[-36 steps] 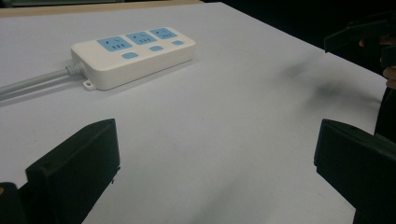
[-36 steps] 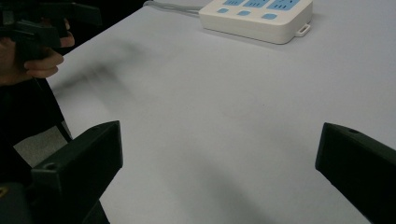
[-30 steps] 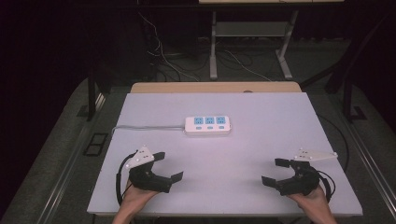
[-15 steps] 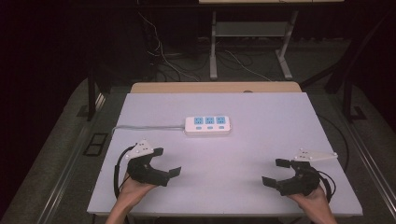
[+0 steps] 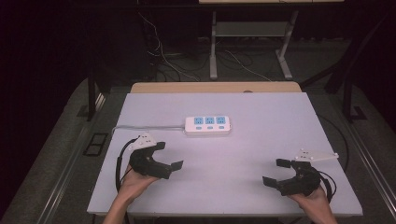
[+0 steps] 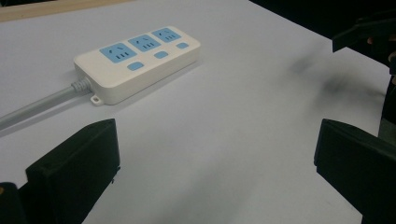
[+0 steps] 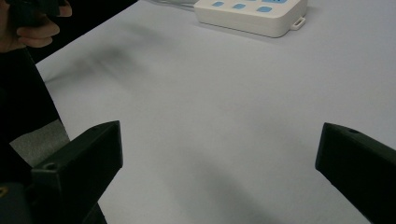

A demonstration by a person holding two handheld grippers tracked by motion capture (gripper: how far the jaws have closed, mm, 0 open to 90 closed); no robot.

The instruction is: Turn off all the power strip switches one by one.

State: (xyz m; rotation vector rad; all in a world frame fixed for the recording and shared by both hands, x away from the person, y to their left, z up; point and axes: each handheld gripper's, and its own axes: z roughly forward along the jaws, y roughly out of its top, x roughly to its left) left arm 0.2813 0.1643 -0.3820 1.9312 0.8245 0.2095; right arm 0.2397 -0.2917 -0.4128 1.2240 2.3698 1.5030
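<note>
A white power strip (image 5: 208,125) with three blue sockets lies at the table's middle, its grey cord (image 5: 147,127) running off to the left. My left gripper (image 5: 168,156) is at the front left, a short way in front of the strip's left end, open with nothing between its jaws. In the left gripper view the power strip (image 6: 137,60) lies ahead and to the left of the wide-apart jaws. At the front right my right gripper (image 5: 276,172) stands open and empty. The right gripper view has the power strip (image 7: 252,14) far off at its top edge.
The pale table top (image 5: 261,135) has a wooden strip (image 5: 215,87) along its far edge. Cables and metal stand legs (image 5: 213,51) are on the dark floor beyond. The right gripper view catches the other hand (image 7: 32,25) at top left.
My left gripper has moved slightly forward and up toward the power strip's left end. The right gripper has stayed in place.
</note>
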